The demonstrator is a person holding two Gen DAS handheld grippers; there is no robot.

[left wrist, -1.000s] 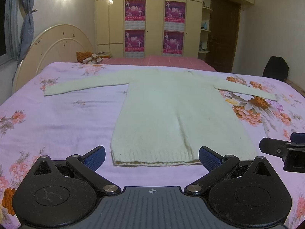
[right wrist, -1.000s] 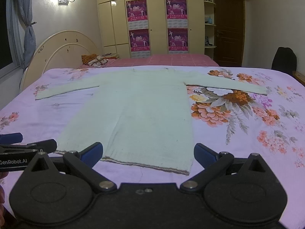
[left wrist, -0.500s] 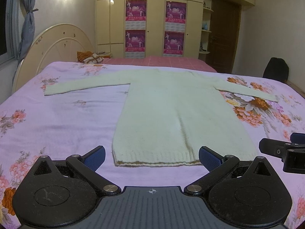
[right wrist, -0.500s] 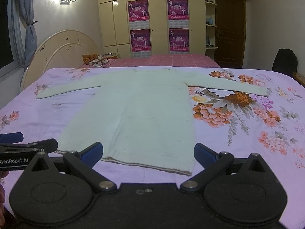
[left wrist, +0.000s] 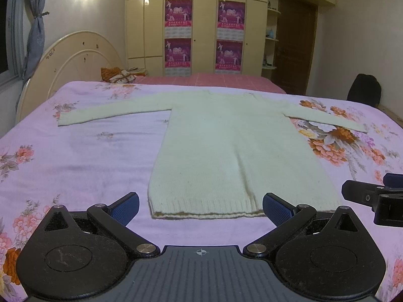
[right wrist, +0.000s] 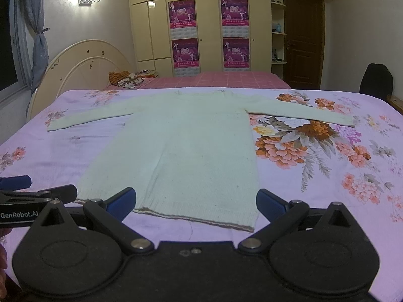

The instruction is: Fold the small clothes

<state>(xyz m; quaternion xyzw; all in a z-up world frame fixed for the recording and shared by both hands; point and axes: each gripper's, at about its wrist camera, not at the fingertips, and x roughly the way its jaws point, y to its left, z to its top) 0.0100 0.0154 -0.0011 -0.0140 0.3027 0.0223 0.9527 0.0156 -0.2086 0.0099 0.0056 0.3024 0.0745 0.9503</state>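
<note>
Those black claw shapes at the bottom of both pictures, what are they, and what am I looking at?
They are two hand-held grippers, one in each of a person's hands; no robot arm is involved. Each carries a wide-angle camera looking out between its two blue-padded fingers. One picture comes from the left gripper, the other from the right gripper. Both stand open and hold nothing. Ahead, a pale long-sleeved sweater lies flat, sleeves spread, on a bed's pink floral sheet, waiting to be folded. Each camera also catches the other gripper at its edge.
</note>
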